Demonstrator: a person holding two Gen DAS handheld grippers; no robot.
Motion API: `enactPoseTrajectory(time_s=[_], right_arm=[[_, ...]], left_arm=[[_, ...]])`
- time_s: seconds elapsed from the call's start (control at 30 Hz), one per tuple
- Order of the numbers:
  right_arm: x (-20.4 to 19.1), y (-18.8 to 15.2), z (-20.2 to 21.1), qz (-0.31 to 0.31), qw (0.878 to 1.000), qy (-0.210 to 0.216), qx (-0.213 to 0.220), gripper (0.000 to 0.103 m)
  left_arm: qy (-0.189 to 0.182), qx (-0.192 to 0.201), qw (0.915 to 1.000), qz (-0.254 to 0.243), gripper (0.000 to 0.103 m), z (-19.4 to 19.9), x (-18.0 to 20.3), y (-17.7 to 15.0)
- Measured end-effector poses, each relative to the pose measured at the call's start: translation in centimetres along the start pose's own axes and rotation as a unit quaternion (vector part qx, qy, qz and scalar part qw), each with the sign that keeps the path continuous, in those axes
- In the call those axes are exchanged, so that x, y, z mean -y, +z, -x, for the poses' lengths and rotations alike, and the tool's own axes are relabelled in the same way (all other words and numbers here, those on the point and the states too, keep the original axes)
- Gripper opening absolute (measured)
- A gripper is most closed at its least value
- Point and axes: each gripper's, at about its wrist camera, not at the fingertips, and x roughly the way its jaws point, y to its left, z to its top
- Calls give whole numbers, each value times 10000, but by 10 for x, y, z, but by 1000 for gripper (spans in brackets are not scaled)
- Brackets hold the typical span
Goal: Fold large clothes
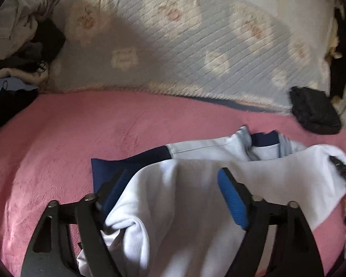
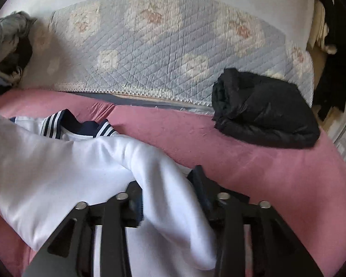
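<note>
White sailor top (image 2: 64, 161), navy striped collar: lies on the pink blanket (image 2: 276, 180), lower part folded up toward the collar, cloth draped between both tools. Left gripper (image 1: 173, 189): jaws spread wide, not pinching. Right gripper (image 2: 166, 189): jaws parted, fabric loose between them. Step judged: releasing a fold. Next: clear the cloth, regrasp an edge. Beyond: folded black garment (image 2: 263, 110), quilted cover (image 2: 161, 46).

White navy-trimmed jacket (image 2: 64, 161) lies partly folded on pink bedcover (image 2: 276, 166).
</note>
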Motion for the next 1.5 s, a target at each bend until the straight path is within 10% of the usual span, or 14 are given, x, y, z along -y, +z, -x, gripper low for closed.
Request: enactPoseTrajectory(time_s=[0.07, 0.17, 0.33, 0.47, 0.67, 0.77, 0.8, 0.87, 0.9, 1.17, 1.3, 1.4, 1.47, 1.5], right_arm=[[12, -4, 11, -269, 9980, 571, -10, 84], [19, -10, 39, -97, 9965, 818, 140, 86], [20, -24, 71, 674, 9954, -570, 380, 89], [29, -35, 58, 631, 9962, -535, 266, 89], [46, -23, 5, -2, 9975, -578, -403, 89], [46, -20, -2, -164, 9995, 83, -274, 89], [48, -21, -6, -282, 9987, 255, -353, 86], [56, -21, -11, -678, 9959, 281, -537, 15], [59, -19, -5, -840, 9954, 94, -446, 7], [62, 39, 38, -953, 9932, -299, 598, 5], [63, 45, -3, -634, 9958, -598, 274, 5], [53, 32, -41, -293, 9972, -608, -334, 5], [51, 24, -47, -307, 9959, -721, -458, 8], [53, 20, -44, -372, 9953, -785, -437, 11]], left_arm=[[-53, 187, 9998, -76, 93, 17, 1, -4], [-39, 344, 9989, -304, 99, 37, 0, -10], [81, 145, 9986, -504, 103, 38, -14, -30], [79, -4, 10000, 0, 102, 17, -39, -43], [-505, 324, 9922, 1097, 56, 4, -75, -33], [-649, 284, 9934, 907, 19, -1, -72, -24], [-606, 281, 9947, 776, 6, -2, -68, -23], [-489, 680, 9940, 706, 6, 7, -63, -22], [-604, 1052, 9891, 830, 5, 18, -62, -23], [-18, 1717, 9820, 792, 3, 27, -51, 36], [1072, 1530, 9824, 12, 3, -15, -35, 32], [1009, 925, 9906, -38, 3, -46, -38, 22], [1085, 869, 9903, 78, 10, -46, -45, 20], [1169, 888, 9890, 166, 33, -40, -48, 20]])
